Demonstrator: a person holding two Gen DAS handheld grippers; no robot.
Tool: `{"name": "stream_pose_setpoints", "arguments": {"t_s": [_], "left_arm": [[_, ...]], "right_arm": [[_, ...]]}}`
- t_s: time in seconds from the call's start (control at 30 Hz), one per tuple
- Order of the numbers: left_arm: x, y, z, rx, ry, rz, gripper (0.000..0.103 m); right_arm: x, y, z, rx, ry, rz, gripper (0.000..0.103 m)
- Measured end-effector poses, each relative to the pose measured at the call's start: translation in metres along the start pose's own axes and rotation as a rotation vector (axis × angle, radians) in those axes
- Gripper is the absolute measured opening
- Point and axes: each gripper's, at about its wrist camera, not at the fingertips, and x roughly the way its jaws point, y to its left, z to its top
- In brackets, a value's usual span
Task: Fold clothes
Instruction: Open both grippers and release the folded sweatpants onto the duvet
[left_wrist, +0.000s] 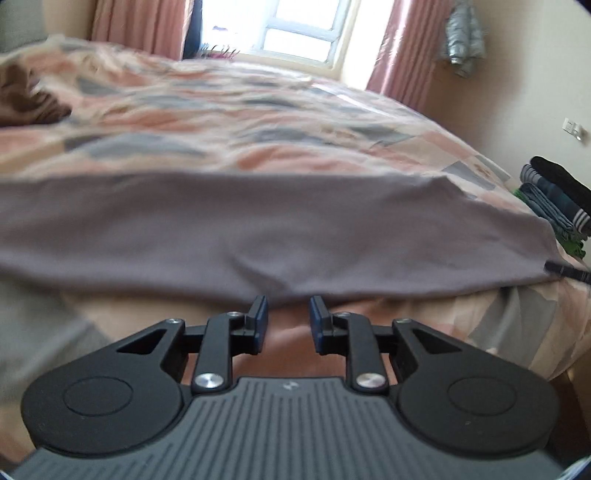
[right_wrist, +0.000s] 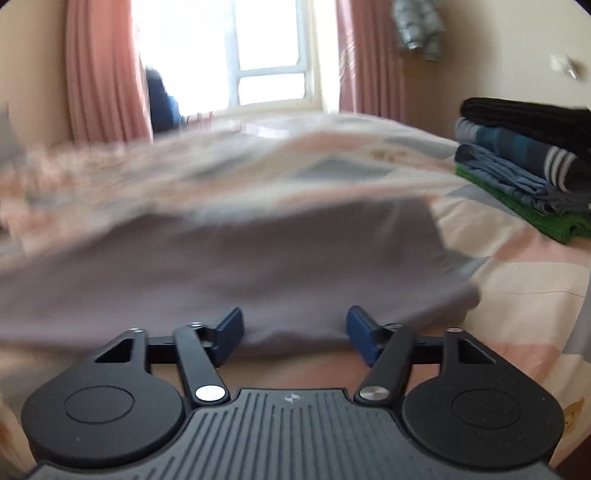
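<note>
A grey-mauve garment lies spread flat on the bed, its near edge along the bed's front. My left gripper is open, its blue-padded fingers just short of that near edge, with nothing between them. The same garment fills the middle of the right wrist view, blurred. My right gripper is open wide at its near hem, the cloth's edge lying between the two fingers. The tip of another gripper shows at the garment's right corner in the left wrist view.
The bed has a pink, grey and cream patterned cover. A stack of folded clothes sits on the bed at the right. A brown item lies at the far left. A window with pink curtains is behind the bed.
</note>
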Motion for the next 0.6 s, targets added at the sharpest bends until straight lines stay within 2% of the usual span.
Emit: {"name": "stream_pose_setpoints", "arguments": {"t_s": [0.03,0.1,0.17,0.2,0.27,0.33,0.43,0.6], "left_arm": [[-0.004,0.001,-0.002,-0.022,0.014,0.037,0.021],[-0.026,-0.002,-0.001,-0.038,0.013,0.055,0.021],[-0.051,-0.007,-0.001,-0.04,0.0,0.074,0.026],[-0.065,-0.012,-0.001,-0.031,-0.013,0.091,0.032],[-0.092,-0.023,-0.002,-0.015,-0.038,0.113,0.036],[-0.114,-0.034,-0.006,-0.013,-0.058,0.107,0.042],[-0.14,-0.047,-0.015,-0.014,-0.064,0.093,0.057],[-0.173,-0.064,-0.032,-0.005,-0.072,0.081,0.06]], "right_arm": [[0.001,0.006,-0.005,-0.024,0.011,-0.027,0.068],[-0.01,0.006,-0.007,0.032,0.023,-0.055,0.068],[-0.04,0.012,-0.006,0.096,-0.009,-0.028,0.068],[-0.058,0.019,-0.007,0.111,-0.034,-0.009,0.069],[-0.091,0.033,-0.007,0.14,-0.08,0.027,0.074],[-0.118,0.05,-0.009,0.155,-0.113,0.063,0.084],[-0.152,0.074,-0.014,0.168,-0.144,0.105,0.087],[-0.196,0.098,-0.028,0.208,-0.16,0.138,0.091]]}}
